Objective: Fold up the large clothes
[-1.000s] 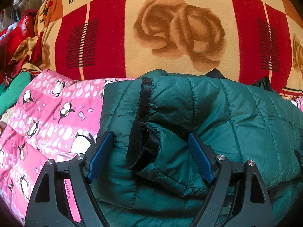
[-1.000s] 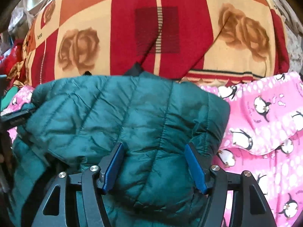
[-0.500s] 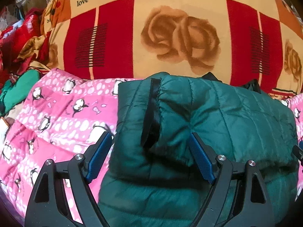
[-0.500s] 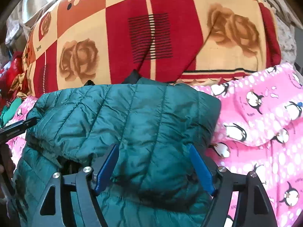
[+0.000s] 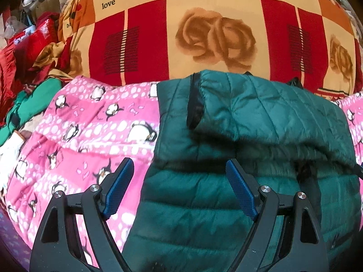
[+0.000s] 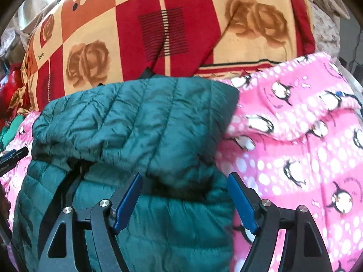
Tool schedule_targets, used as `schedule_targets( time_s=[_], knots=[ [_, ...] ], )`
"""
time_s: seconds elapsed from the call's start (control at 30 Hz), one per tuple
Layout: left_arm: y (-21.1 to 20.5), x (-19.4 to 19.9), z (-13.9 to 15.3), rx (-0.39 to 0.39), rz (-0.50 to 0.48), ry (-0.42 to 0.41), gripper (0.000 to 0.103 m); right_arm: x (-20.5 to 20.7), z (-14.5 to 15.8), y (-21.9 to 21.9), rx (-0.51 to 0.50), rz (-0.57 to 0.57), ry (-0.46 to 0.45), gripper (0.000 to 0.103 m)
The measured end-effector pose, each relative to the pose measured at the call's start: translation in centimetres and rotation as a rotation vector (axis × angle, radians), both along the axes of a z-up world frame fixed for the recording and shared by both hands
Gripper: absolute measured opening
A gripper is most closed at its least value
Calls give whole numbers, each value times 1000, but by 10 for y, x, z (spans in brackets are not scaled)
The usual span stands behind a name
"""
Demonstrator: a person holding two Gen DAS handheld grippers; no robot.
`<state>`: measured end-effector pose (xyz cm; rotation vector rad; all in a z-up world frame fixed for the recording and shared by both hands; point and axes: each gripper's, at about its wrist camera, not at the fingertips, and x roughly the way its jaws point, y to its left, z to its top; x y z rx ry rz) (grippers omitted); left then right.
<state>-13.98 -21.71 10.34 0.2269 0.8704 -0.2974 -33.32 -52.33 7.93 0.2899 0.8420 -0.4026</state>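
A dark green quilted puffer jacket (image 5: 261, 117) lies folded on a pink penguin blanket (image 5: 90, 124); its far part is doubled over the near part. It also shows in the right wrist view (image 6: 136, 122). My left gripper (image 5: 179, 188) is open and empty, just above the jacket's near left edge. My right gripper (image 6: 185, 201) is open and empty, over the jacket's near right edge. A black-lined cuff opening (image 5: 195, 104) shows at the fold's left end.
A red, orange and cream rose-print blanket (image 5: 204, 34) rises behind the jacket. Red and green clothes (image 5: 27, 68) are piled at the far left. The pink blanket (image 6: 306, 147) spreads to the right of the jacket.
Both grippers have drawn back toward me from the jacket. The folded-over part, which sat between the open jaws, now lies free on the jacket.
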Motion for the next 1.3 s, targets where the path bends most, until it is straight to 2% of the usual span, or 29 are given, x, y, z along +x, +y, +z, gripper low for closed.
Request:
schedule_targets(
  time_s=[0.7,1.0,1.3],
  knots=[
    [57,-69,-21,15,-57,91,84,-86,-15,36,50,-26,42,75],
    [86,-92,-28,9,-75,134,84,-110,-17,60,19,-8,71,75],
    [114,-109,-31,-19,-78,179,84,-135,-21,74,31,2,93,75]
  ],
)
